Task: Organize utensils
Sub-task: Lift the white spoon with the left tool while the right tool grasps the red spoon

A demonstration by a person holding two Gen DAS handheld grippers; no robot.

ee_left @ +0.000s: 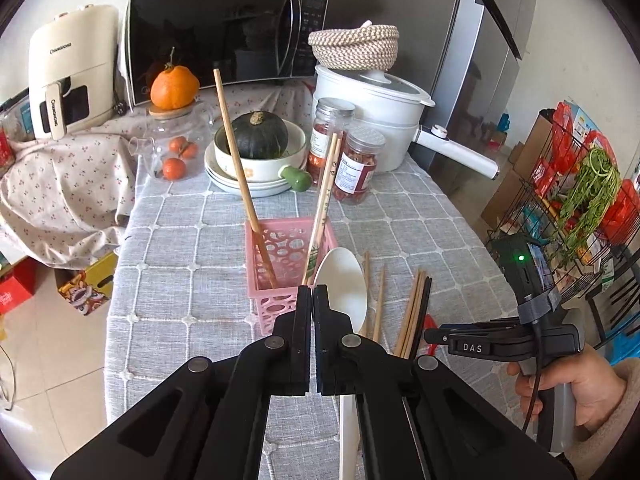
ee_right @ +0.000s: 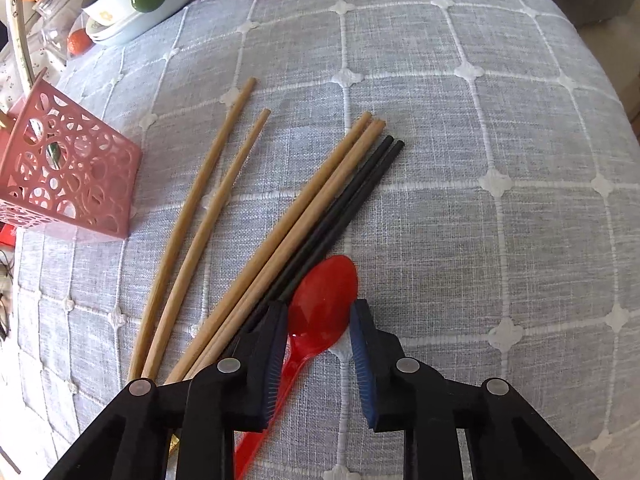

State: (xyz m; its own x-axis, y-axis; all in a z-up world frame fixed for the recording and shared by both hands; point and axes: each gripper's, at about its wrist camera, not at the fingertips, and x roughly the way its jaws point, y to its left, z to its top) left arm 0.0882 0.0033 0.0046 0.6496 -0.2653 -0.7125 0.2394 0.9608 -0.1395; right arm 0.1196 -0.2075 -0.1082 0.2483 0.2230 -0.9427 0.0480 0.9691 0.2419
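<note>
A: While the left gripper hangs just in front of the pink basket, how do its jaws stand?

B: Pressed together, pads nearly touching, with nothing I can see between them. A white spoon lies on the tablecloth just beside and partly under its right finger; whether they touch, I cannot tell.

A: What is in the basket?

B: One long wooden chopstick leaning left, and a paler pair leaning right. Both stick well above the rim.

A: And the right gripper?

B: Spread open, low over the cloth, its fingers either side of a red spoon. The bowl of that spoon sits between the fingertips and the handle runs back under the tool. The blue pads stand close to the bowl; I cannot say for sure that they are not touching it.

A: Where are the loose chopsticks?

B: Left of the red spoon, flat on the cloth. A black pair lies closest, touching a wooden pair beside it. Two more wooden sticks lie farther left, a little apart from each other, near the basket.

A: Anything behind?

B: A bowl holding a green squash, two jars, a white pot and a microwave.
</note>
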